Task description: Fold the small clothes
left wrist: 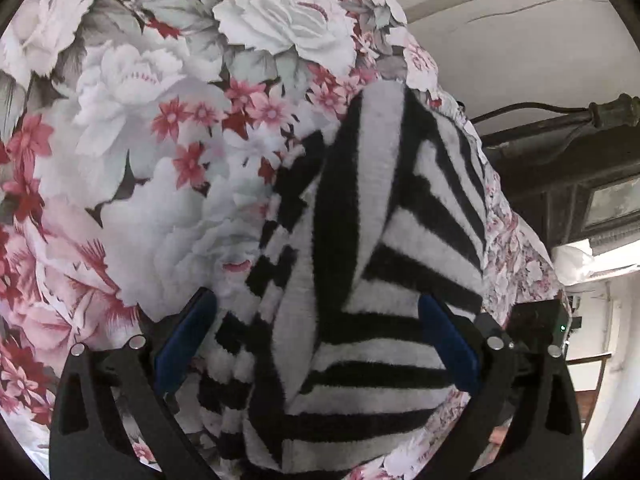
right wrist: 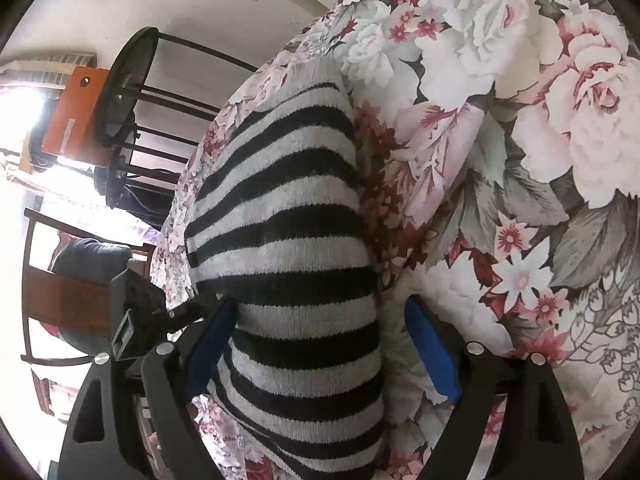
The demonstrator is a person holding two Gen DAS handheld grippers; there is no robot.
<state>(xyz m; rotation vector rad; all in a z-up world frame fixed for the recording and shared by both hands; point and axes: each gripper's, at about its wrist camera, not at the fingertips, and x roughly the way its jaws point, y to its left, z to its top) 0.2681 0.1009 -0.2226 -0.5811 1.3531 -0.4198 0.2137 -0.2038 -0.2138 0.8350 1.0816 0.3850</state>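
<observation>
A black-and-white striped knit garment [left wrist: 360, 280] lies folded over itself on a floral bedsheet [left wrist: 140, 160]. My left gripper [left wrist: 316, 336] is open, its blue pads [left wrist: 188, 340] standing wide on either side of the garment's near part. In the right wrist view the same striped garment [right wrist: 288, 248] runs between my right gripper's [right wrist: 320, 340] open blue pads [right wrist: 432, 352], which are spread apart around its near end. Neither gripper pinches the cloth.
The floral sheet [right wrist: 500, 120] covers the bed. Past the bed edge stand a black metal rack [right wrist: 132, 120] with an orange box [right wrist: 76, 112], a wooden chair [right wrist: 60, 300], and dark furniture [left wrist: 560, 180] by a white wall.
</observation>
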